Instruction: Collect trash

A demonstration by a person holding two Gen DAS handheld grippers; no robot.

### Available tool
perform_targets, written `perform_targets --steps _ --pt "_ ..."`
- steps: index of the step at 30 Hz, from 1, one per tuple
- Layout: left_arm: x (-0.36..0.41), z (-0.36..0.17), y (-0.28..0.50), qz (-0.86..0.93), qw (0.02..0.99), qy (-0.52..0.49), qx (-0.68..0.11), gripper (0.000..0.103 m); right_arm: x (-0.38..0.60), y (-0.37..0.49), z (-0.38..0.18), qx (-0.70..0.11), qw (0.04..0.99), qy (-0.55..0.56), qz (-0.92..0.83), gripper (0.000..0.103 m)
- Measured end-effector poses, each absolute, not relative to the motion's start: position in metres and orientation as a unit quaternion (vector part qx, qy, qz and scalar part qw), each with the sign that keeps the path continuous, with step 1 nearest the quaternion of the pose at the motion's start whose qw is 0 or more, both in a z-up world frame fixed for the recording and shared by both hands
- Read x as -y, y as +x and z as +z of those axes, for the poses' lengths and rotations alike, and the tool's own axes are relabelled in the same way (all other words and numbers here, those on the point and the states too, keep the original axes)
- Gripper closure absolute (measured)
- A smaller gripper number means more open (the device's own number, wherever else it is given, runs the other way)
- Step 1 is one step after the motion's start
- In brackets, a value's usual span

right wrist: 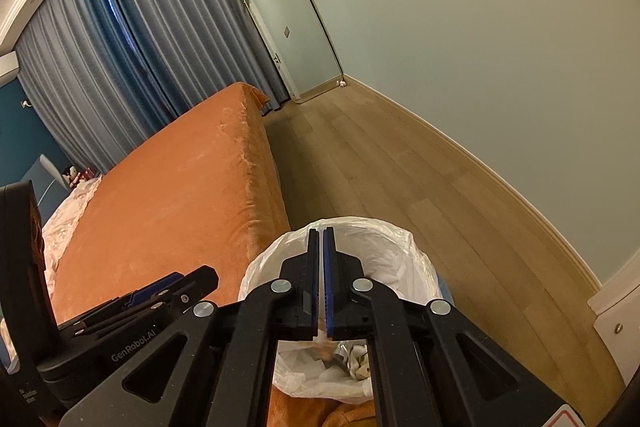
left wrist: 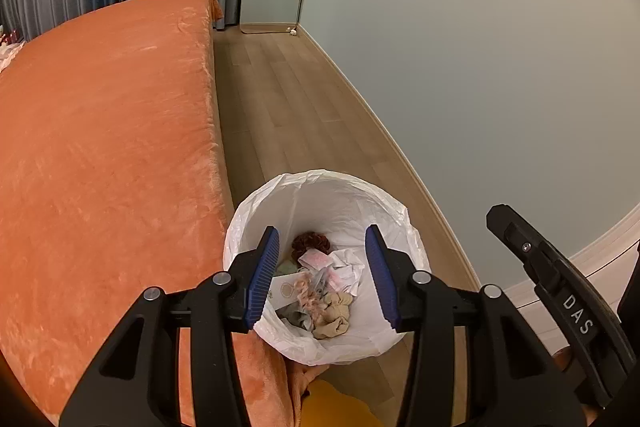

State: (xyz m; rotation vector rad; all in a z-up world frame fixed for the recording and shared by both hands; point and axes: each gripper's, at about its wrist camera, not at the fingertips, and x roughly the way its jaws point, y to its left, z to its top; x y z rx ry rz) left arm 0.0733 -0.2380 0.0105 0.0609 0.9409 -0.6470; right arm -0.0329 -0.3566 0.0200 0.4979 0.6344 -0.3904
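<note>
A trash bin lined with a white plastic bag (left wrist: 340,199) stands on the wood floor beside the bed. It holds several pieces of trash (left wrist: 320,287): crumpled paper, wrappers, a dark red scrunchie and beige cloth. My left gripper (left wrist: 322,275) hangs open and empty right above the bin's mouth. The bin also shows in the right wrist view (right wrist: 384,247). My right gripper (right wrist: 323,251) is shut with nothing visible between its pads, over the bin's near rim. The left gripper's body (right wrist: 160,299) shows at the lower left of the right wrist view.
A bed with an orange velvet cover (left wrist: 100,147) fills the left. A wood floor strip (left wrist: 280,99) runs between bed and pale wall. A tall mirror (right wrist: 288,19) leans at the far end by grey-blue curtains (right wrist: 120,47). A white plastic bag (right wrist: 68,215) lies at the bed's far side.
</note>
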Motion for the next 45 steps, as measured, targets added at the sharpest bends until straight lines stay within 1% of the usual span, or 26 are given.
perform_targets --steps 3,8,10,11,12,15,17,18,19,21,24,25,28,31,33,35,39,45 --pt "0.237 0.010 0.073 -0.304 0.843 0.032 -0.444 0.058 0.355 -0.034 0.020 -0.306 0.901 0.242 -0.189 0.094" --pt "0.232 0.009 0.073 -0.300 0.846 0.037 -0.440 0.057 0.354 -0.034 0.016 -0.320 0.898 0.234 -0.188 0.093" --pt "0.230 0.009 0.072 -0.295 0.849 0.039 -0.438 0.050 0.353 -0.034 0.015 -0.324 0.897 0.231 -0.190 0.082" --pt "0.228 0.009 0.072 -0.292 0.850 0.040 -0.436 0.049 0.353 -0.033 0.015 -0.324 0.897 0.231 -0.191 0.073" --pt "0.227 0.009 0.071 -0.292 0.851 0.041 -0.435 0.049 0.352 -0.035 0.015 -0.323 0.898 0.228 -0.193 0.067" --pt "0.223 0.007 0.071 -0.287 0.852 0.043 -0.436 0.048 0.348 -0.035 0.015 -0.331 0.899 0.213 -0.194 0.062" --pt "0.220 0.007 0.070 -0.281 0.853 0.046 -0.437 0.042 0.344 -0.035 0.015 -0.336 0.899 0.203 -0.192 0.059" --pt "0.216 0.007 0.069 -0.276 0.855 0.048 -0.437 0.035 0.341 -0.035 0.015 -0.339 0.900 0.196 -0.192 0.057" --pt "0.212 0.007 0.068 -0.270 0.858 0.049 -0.435 0.030 0.339 -0.037 0.014 -0.341 0.901 0.189 -0.192 0.055" --pt "0.205 0.006 0.066 -0.258 0.862 0.048 -0.433 0.030 0.333 -0.037 0.012 -0.347 0.901 0.175 -0.191 0.049" --pt "0.194 0.001 0.066 -0.241 0.863 0.051 -0.440 0.029 0.326 -0.038 0.008 -0.357 0.900 0.160 -0.190 0.043" --pt "0.190 0.000 0.065 -0.233 0.865 0.053 -0.441 0.026 0.322 -0.038 0.005 -0.361 0.900 0.151 -0.192 0.042" --pt "0.180 -0.003 0.062 -0.212 0.873 0.062 -0.435 0.019 0.314 -0.039 0.001 -0.368 0.898 0.134 -0.200 0.037" --pt "0.170 -0.005 0.058 -0.203 0.877 0.067 -0.431 0.016 0.306 -0.043 -0.005 -0.374 0.897 0.128 -0.200 0.034" --pt "0.165 -0.007 0.056 -0.197 0.878 0.065 -0.431 0.015 0.300 -0.045 -0.008 -0.377 0.896 0.125 -0.200 0.030" --pt "0.160 -0.009 0.054 -0.190 0.880 0.066 -0.431 0.015 0.296 -0.045 -0.010 -0.381 0.895 0.123 -0.197 0.029" --pt "0.152 -0.018 0.051 -0.178 0.877 0.065 -0.442 0.012 0.288 -0.044 -0.015 -0.387 0.893 0.113 -0.201 0.020" --pt "0.137 -0.031 0.051 -0.154 0.876 0.047 -0.454 0.012 0.281 -0.046 -0.022 -0.392 0.890 0.103 -0.209 0.018"
